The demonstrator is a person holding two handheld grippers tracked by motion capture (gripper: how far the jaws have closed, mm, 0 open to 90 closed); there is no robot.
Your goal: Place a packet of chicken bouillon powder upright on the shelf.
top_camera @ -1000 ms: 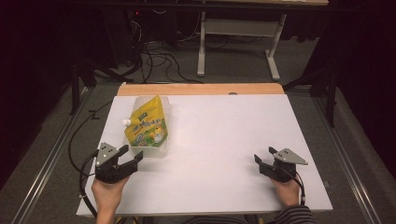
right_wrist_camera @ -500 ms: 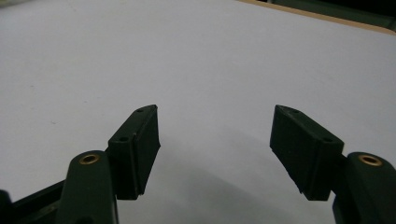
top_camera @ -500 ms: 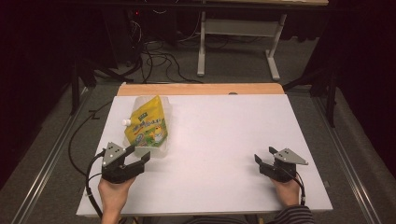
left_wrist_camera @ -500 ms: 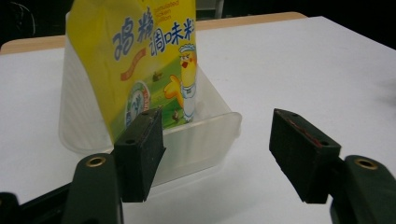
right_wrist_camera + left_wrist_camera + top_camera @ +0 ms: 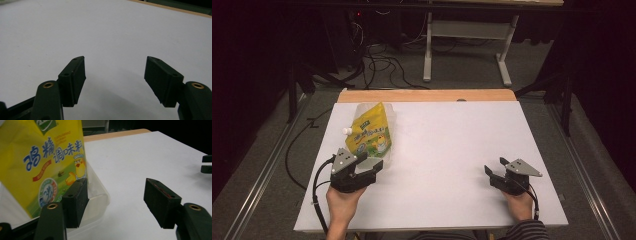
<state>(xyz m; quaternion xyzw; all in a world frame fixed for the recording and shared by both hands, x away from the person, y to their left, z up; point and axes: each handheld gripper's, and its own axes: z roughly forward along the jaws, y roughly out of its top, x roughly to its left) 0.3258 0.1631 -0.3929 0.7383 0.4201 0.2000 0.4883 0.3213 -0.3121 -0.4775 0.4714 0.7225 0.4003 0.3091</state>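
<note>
At counter's near-left corner, left tool [image 5: 367, 167] gapes wide beside clear plastic tub [image 5: 100, 197] holding upright yellow seasoning pouch [image 5: 371, 134]; straddle tub's wall squarely before closing, while right tool [image 5: 494, 172] rests wide open, empty.

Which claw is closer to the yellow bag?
The left claw. It sits right at the near end of the yellow bag, beside the clear tub holding it. The right claw is far across the table.
</note>
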